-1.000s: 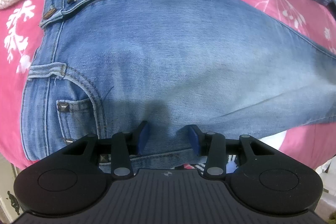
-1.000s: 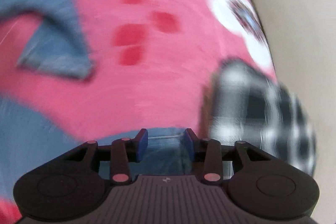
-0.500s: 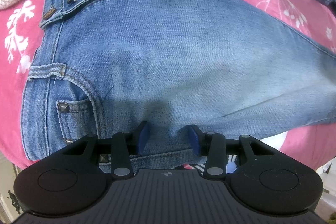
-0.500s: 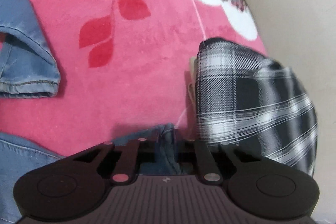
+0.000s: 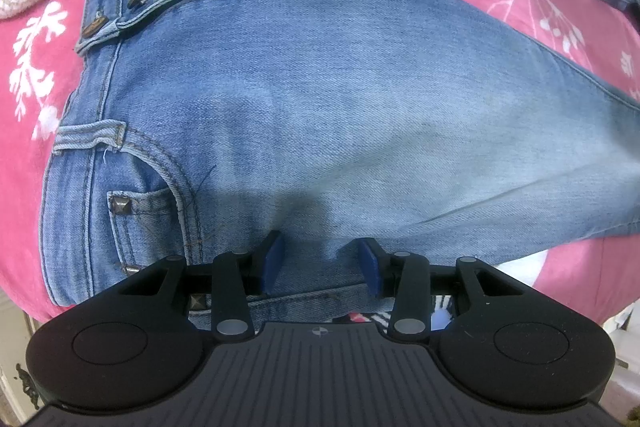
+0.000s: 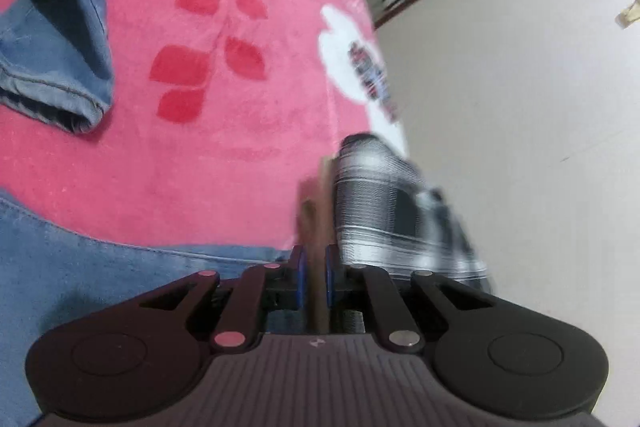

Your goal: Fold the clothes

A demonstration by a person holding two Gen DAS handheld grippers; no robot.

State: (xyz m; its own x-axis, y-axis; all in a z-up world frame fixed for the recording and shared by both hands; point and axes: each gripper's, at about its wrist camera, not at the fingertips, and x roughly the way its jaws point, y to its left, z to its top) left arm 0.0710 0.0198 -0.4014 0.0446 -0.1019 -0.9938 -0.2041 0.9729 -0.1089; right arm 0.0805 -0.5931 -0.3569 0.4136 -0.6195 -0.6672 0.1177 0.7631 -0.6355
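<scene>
Blue jeans (image 5: pixel 320 99) spread over pink floral blanket (image 5: pixel 28 75), filling centre frame; left gripper (image 5: pixel 320 261) parted, pads down on denim near pocket; right gripper (image 6: pixel 314 277) nearly closed with nothing visibly pinched, trouser hem (image 6: pixel 60 67) upper left, plaid cloth (image 6: pixel 392 211) centre right.

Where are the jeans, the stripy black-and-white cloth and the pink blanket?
jeans (image 5: pixel 320 99), left wrist view, on the faded thigh.
black-and-white cloth (image 6: pixel 384 211), right wrist view, on its rounded top fold.
pink blanket (image 6: pixel 224 155), right wrist view, on bare pink below the red leaves.
</scene>
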